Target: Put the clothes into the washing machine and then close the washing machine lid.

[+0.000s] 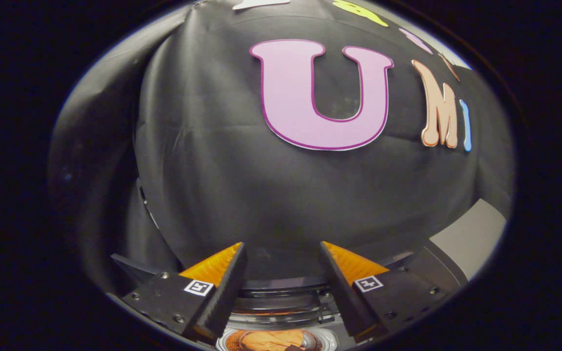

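My gripper (282, 245) is open, its two fingers spread wide with nothing between them, pointing at the black cloth wall. Low between the fingers lies the washing machine (327, 312), seen from above. Its round opening has a pale rim, and an orange piece of clothing (271, 340) lies inside. Just beyond the opening a dark curved part, apparently the raised lid (281, 288), stands between the fingers. The fingers hide most of the machine's body.
The black cloth wall (242, 185) hangs close ahead, directly behind the machine. A pale grey surface (473, 234) shows past the right finger. A dark flat edge (132, 267) juts out beside the left finger.
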The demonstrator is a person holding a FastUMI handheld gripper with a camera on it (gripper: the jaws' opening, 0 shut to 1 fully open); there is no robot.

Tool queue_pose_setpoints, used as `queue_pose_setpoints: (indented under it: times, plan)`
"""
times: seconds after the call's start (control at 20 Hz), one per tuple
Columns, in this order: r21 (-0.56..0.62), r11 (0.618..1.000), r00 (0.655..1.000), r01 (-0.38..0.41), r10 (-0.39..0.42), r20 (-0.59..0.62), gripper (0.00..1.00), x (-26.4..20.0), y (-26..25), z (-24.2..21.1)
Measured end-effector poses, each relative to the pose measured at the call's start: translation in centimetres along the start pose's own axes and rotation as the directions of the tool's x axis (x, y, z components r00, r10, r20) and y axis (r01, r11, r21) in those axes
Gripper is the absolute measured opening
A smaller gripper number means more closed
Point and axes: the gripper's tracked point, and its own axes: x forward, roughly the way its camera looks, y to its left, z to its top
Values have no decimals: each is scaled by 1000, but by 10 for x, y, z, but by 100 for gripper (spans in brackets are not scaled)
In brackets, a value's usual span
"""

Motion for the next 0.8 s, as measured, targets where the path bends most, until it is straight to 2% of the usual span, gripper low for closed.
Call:
queue_pose_setpoints:
  times: [0.2,0.8]
  plan:
    - [-10,999,998,-35,34,-54,87,-8,0,-7]
    - [-13,997,991,-70,68,-119,87,-7,4,-13]
